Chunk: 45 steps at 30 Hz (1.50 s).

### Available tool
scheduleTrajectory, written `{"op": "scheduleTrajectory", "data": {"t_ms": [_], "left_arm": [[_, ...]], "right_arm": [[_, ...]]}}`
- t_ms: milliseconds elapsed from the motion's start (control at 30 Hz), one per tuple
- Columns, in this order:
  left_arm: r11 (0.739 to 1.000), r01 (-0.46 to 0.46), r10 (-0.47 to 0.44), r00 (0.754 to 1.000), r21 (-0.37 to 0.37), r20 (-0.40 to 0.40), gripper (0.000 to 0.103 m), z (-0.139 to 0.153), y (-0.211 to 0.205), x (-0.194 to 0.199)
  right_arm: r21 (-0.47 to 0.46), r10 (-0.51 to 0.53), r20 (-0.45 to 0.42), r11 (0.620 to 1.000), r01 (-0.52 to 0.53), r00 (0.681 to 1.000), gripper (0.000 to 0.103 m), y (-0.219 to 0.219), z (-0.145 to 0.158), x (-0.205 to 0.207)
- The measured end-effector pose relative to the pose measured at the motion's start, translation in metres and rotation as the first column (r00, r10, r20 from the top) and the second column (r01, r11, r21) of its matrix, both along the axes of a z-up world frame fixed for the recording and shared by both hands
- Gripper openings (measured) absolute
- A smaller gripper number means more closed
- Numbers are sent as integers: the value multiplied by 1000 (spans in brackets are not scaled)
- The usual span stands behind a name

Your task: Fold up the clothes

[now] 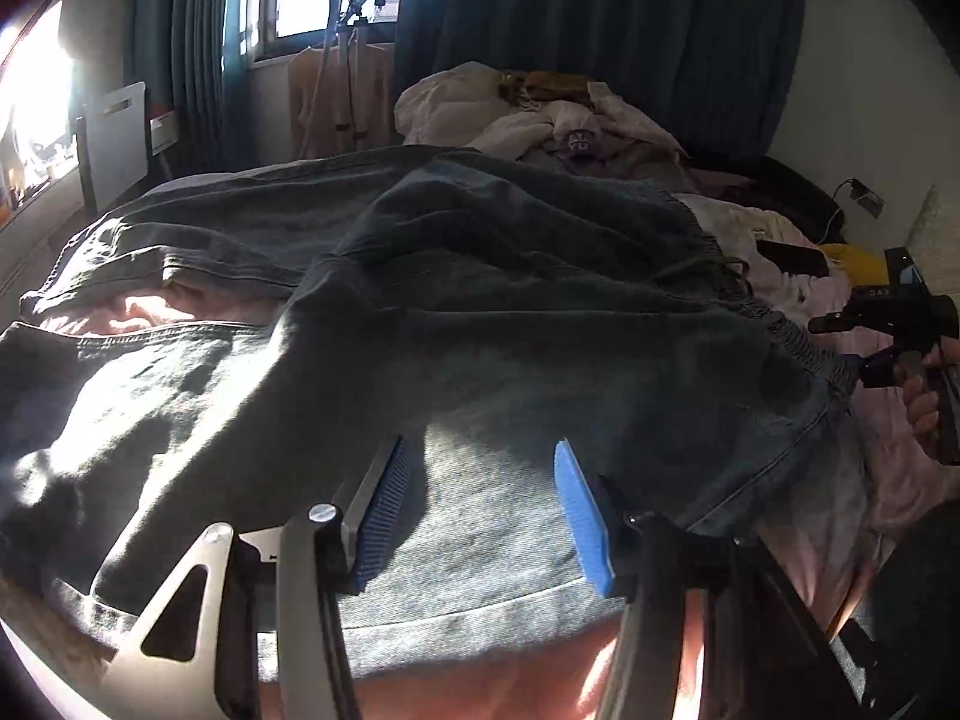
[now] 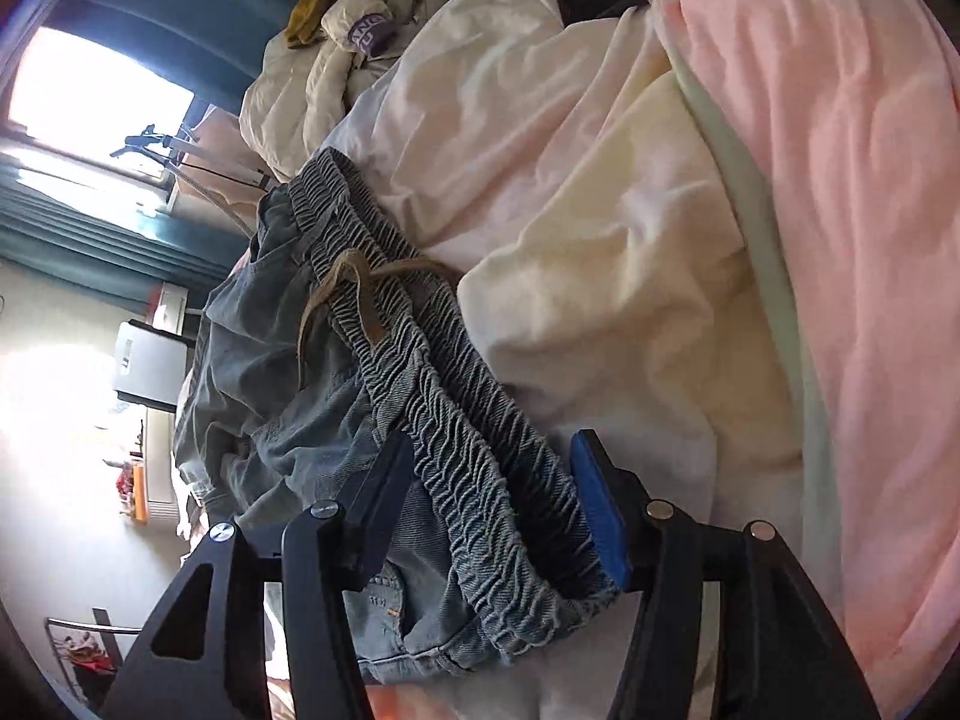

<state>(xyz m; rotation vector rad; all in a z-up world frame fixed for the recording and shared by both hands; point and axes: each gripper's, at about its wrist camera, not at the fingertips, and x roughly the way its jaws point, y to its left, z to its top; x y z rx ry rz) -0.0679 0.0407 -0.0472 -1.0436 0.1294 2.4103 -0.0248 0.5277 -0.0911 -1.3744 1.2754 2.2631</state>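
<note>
Grey-blue denim trousers (image 1: 456, 312) lie spread on a pink bed, one leg folded across the other. My left gripper (image 1: 480, 468) hovers just over the near leg, its blue pads wide apart and empty. In the right wrist view the trousers' elastic waistband (image 2: 480, 450) with its brown drawstring (image 2: 348, 288) runs between the pads of my right gripper (image 2: 492, 456), which stand apart around it without pinching. The right gripper also shows in the left wrist view (image 1: 900, 330) at the waistband end.
A pile of cream and white clothes (image 1: 540, 108) lies at the bed's far end, also in the right wrist view (image 2: 570, 210). A pink blanket (image 2: 840, 240) lies at the right. A tripod (image 1: 348, 30) stands by the window. A black phone (image 1: 792, 258) lies on the bed.
</note>
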Motion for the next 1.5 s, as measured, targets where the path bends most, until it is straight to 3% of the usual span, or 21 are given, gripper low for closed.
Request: {"op": "scheduleTrajectory", "data": {"t_ms": [100,233,367,500,733,900,1033,1200,1267,1400,1500], "left_arm": [[999,43,-43,999,-13,-29,52,3,23,6],[996,89,-90,995,-27,-48,52,5,53,13],[987,160,-160,983,-8,-86,52,7,90,25],[974,221,-217,973,41,-71,52,4,136,34],[926,377,-372,923,34,-97,52,-10,220,56],[894,447,-441,888,17,-128,52,-20,245,71],[869,494,-488,859,0,-153,52,-28,261,82],[861,508,-503,855,10,-127,52,-39,266,78],[860,510,-506,851,-9,-143,52,-43,267,77],[888,460,-452,874,3,-180,52,-49,269,69],[885,464,-455,879,38,-145,52,-57,271,58]], "right_arm": [[33,30,-23,999,-30,999,55,-9,9,3],[7,49,-65,999,-49,997,55,-13,14,11],[-21,84,-131,996,-87,988,57,-11,19,5],[-54,69,-117,996,-76,991,57,-7,14,0],[-50,57,-106,997,-63,993,56,1,11,4],[12,69,-138,998,-67,988,56,7,25,2],[125,224,-105,970,-210,969,56,8,40,-38],[178,372,-99,919,-351,923,56,15,47,-114],[198,447,-74,883,-426,892,56,12,44,-150],[297,557,-42,800,-522,830,55,3,36,-205],[316,545,-40,802,-507,837,55,8,25,-233]]}}
